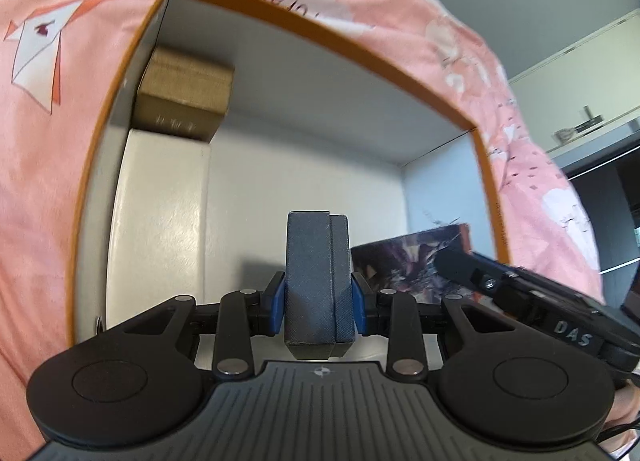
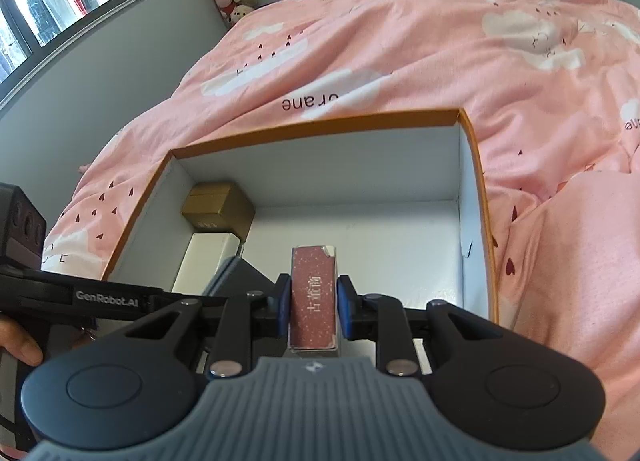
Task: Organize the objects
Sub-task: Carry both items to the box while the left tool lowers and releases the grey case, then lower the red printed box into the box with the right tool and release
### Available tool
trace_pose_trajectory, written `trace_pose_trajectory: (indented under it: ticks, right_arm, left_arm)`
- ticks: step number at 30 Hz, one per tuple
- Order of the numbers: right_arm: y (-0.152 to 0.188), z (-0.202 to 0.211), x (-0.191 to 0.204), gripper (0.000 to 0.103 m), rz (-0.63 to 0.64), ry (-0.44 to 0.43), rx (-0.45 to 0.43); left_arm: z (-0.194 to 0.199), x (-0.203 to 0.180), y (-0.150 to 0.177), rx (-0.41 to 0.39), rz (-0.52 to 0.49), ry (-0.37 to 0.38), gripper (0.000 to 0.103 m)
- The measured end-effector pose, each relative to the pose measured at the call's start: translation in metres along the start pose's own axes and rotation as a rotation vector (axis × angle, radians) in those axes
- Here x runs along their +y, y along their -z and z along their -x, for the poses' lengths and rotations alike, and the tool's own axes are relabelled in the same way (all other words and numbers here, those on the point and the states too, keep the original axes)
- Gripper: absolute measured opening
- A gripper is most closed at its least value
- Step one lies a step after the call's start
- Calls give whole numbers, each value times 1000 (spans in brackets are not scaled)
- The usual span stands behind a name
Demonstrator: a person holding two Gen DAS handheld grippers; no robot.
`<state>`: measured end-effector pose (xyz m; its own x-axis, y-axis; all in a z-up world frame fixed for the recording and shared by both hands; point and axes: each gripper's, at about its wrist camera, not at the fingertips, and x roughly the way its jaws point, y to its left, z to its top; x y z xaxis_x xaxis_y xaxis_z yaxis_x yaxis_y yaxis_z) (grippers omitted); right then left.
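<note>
Two handheld grippers are hovering over an open orange-rimmed box (image 2: 476,181) that is sitting on a pink bedspread (image 2: 400,61). The left gripper (image 1: 319,293) is clamping a slim dark blue case (image 1: 318,277) by its long sides, holding it upright above the box's white floor. The right gripper (image 2: 313,309) is pinching a narrow pink speckled carton (image 2: 313,297) the same way. A gold box (image 2: 218,207) and a white box (image 2: 208,257) are already lying along the left wall inside. Both held items are looking light, rigid and smooth-sided, so squeezing the flat long faces near the middle is likely keeping them from slipping or tilting.
</note>
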<state>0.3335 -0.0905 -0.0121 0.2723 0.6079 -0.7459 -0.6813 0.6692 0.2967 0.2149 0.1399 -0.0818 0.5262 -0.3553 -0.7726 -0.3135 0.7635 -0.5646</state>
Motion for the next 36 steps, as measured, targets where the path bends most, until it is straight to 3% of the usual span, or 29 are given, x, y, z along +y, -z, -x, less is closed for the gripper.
trace_pose_trajectory:
  ticks: [4, 7, 8, 10, 14, 18, 28, 36]
  right_arm:
    - [1, -6, -4, 25, -1, -7, 17]
    - [2, -10, -4, 25, 8, -14, 32]
    - [2, -11, -4, 25, 13, -17, 36]
    - [1, -13, -4, 25, 23, -19, 44]
    - [-1, -13, -6, 25, 27, -24, 53]
    - [-4, -13, -3, 25, 41, -22, 50]
    - [-6, -21, 9, 25, 61, -33, 74]
    - [-3, -30, 7, 26, -35, -84, 150]
  left_arm:
    - [-2, 0, 0, 27, 14, -12, 38]
    - [-4, -3, 0, 55, -10, -67, 42]
    - [-4, -5, 1, 60, -25, -84, 44]
    - [-2, -8, 4, 61, -57, -119, 58]
    - [5, -16, 9, 64, -133, -179, 64]
    - [16, -23, 11, 53, -187, -205, 64]
    - [29, -27, -3, -18, -206, -176, 64]
    - [22, -29, -2, -15, -247, -184, 63]
